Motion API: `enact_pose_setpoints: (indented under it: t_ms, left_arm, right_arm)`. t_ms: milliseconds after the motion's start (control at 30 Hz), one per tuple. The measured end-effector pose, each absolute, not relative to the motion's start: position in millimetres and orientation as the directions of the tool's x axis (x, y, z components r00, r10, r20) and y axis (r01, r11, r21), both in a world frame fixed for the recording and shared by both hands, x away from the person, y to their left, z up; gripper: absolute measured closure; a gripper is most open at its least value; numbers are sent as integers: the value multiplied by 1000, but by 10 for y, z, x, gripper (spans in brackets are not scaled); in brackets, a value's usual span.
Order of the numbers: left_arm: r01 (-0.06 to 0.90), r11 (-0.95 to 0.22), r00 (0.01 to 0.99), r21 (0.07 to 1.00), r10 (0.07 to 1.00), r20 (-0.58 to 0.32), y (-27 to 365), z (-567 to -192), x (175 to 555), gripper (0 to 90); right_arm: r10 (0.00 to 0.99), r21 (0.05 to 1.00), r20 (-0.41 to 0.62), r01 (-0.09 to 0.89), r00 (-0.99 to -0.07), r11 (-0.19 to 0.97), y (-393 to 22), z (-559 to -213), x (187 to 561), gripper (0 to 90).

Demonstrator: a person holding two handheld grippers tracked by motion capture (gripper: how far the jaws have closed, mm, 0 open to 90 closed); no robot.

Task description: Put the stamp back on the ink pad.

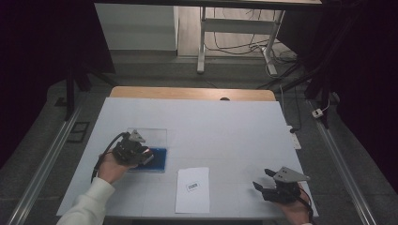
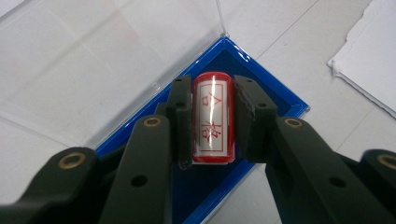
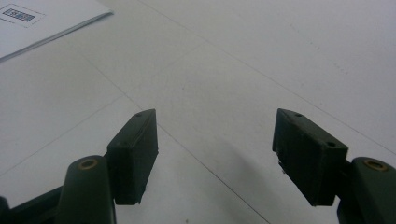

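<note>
- The left gripper (image 2: 213,116) is clamping a red stamp (image 2: 213,122), its two black jaws pressing flat against the stamp's left and right sides.
- The red stamp is a short cylinder with a white label bearing red characters (they are facing the camera in the left gripper view), and it is sitting over the dark blue pad of the blue tray (image 2: 280,100).
- The blue tray is lying on the white counter (image 1: 225,136), with its clear lid (image 2: 116,60) swung open and lying flat on the counter just behind it.
- In the high view, the left gripper (image 1: 141,157) is reaching over the blue tray (image 1: 159,161) at the left of the counter, the person's hand in a white sleeve (image 1: 89,201) gripping it from behind.
- A sheet of paper (image 1: 193,190) with a small printed label is lying near the front edge, between the two grippers and just to the right of the tray.
- The right gripper (image 1: 264,180) is hovering low over the counter's front right corner, well apart from the stamp and the paper.
- Its jaws are standing wide apart with nothing between them, the bare white counter (image 3: 224,93) showing through the gap in the right gripper view (image 3: 215,154).
</note>
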State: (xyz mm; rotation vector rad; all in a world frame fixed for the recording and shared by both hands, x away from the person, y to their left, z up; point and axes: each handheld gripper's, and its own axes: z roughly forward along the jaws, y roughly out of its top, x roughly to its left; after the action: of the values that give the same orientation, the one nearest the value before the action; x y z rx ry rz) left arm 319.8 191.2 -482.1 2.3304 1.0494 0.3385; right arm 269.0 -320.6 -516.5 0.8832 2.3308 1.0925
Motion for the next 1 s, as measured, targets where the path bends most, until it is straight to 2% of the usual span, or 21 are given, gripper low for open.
enact_pose_setpoints:
  t_ms: [267,400,733,1000]
  left_arm:
    - [571,-485,645,663,764,3,1953,-4714,3091,467]
    - [550,-471,640,690,768,14,1970,-4670,3003,393]
    - [523,-403,620,751,784,-11,2055,-4663,2742,335]
    - [513,-371,614,774,789,-28,2140,-4817,2464,322]
  right_arm:
    - [697,791,-96,371,-711,487,-3209,-5167,2691,308]
    - [697,798,-88,368,-712,476,-3218,-5164,2695,308]
    - [689,819,-79,348,-720,457,-3216,-5133,2657,307]
    - [683,820,-95,333,-724,466,-3193,-5107,2628,306]
